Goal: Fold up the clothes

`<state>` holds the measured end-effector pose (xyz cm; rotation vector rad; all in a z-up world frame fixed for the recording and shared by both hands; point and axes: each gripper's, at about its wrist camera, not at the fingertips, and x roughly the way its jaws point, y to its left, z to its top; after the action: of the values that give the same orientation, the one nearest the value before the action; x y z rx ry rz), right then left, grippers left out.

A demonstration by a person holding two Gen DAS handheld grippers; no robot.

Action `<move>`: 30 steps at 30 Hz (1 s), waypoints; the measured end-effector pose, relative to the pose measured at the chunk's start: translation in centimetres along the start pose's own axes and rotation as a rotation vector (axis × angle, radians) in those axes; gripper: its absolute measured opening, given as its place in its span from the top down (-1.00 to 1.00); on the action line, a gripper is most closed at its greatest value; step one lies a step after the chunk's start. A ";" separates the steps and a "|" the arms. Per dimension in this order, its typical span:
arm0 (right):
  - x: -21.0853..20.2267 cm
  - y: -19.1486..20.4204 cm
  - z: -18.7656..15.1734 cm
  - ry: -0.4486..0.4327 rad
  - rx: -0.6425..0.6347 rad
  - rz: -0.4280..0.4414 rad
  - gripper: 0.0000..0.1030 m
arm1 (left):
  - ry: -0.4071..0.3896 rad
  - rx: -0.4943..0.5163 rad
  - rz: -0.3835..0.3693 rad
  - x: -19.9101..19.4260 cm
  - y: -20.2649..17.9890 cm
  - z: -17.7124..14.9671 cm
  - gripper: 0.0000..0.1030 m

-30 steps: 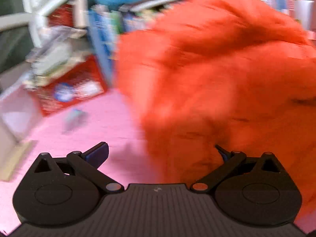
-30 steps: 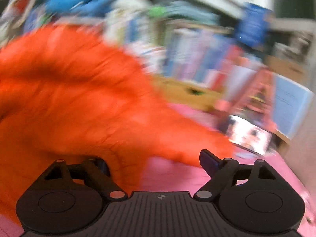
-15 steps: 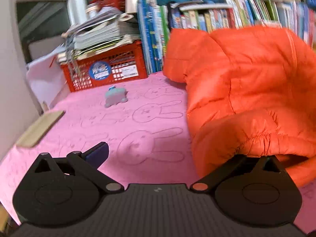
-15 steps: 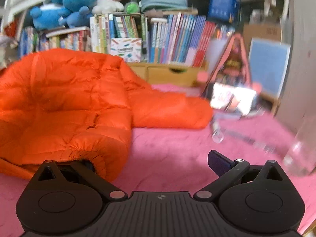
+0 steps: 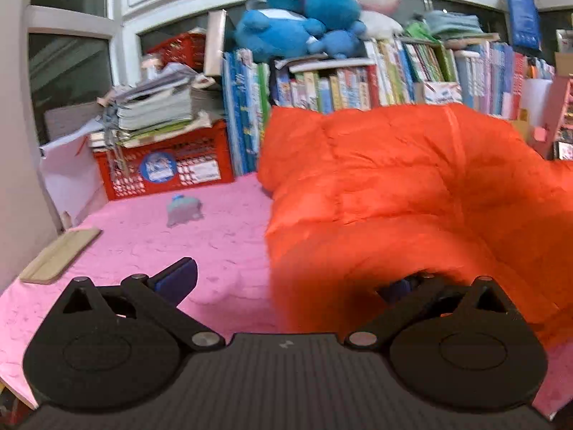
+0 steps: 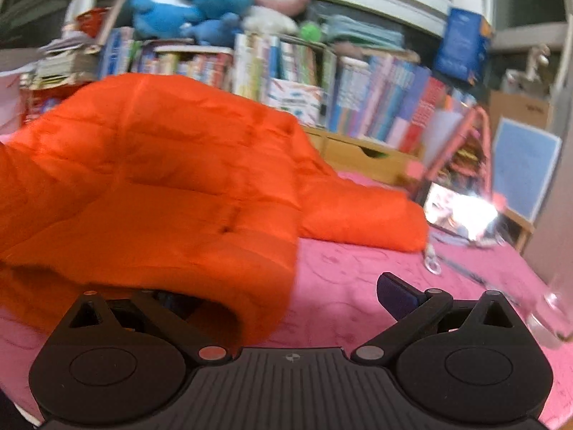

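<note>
Both pairs of jaws stand wide: on my left gripper (image 5: 286, 283) the left finger is bare over the pink cover while the right finger is tucked under the near hem of the orange puffer jacket (image 5: 412, 208), and I cannot see either pad pressing on cloth; my right gripper (image 6: 283, 294) mirrors it, jaws having just been opening to their widest, its left finger hidden beneath the jacket's (image 6: 161, 186) rolled hem and its right fingertip (image 6: 394, 295) clear above the cover, with the hem's corner lying between them unpinched. Each gripper points forward and somewhat downward at the bed, low over its near edge, the two side by side. I count one jacket, two grippers, three plush toys on top of the book row (two blue (image 5: 297, 25), one pink-and-white (image 5: 376, 0)), one red crate (image 5: 168, 168) at the far left corner and one small grey-blue toy (image 5: 183, 209) lying on the pink bed cover (image 5: 215, 243) near it. A wooden board (image 5: 59, 259) sits at the left edge. The jacket lies heaped along the cover's far side against the books (image 5: 358, 86), its long axis running left to right across the bed, one sleeve trailing toward the right edge and the hem facing me
</note>
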<state>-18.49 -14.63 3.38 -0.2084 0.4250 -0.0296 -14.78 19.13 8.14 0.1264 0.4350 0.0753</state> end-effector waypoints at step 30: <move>-1.5 1.2 3.2 -0.130 0.230 0.422 -1.00 | -0.041 -0.315 -0.355 -3.7 2.2 3.4 -1.00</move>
<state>-18.58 -12.67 6.61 0.1080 0.3263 0.3461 -16.81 20.60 13.07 -0.2595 0.3940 -0.2069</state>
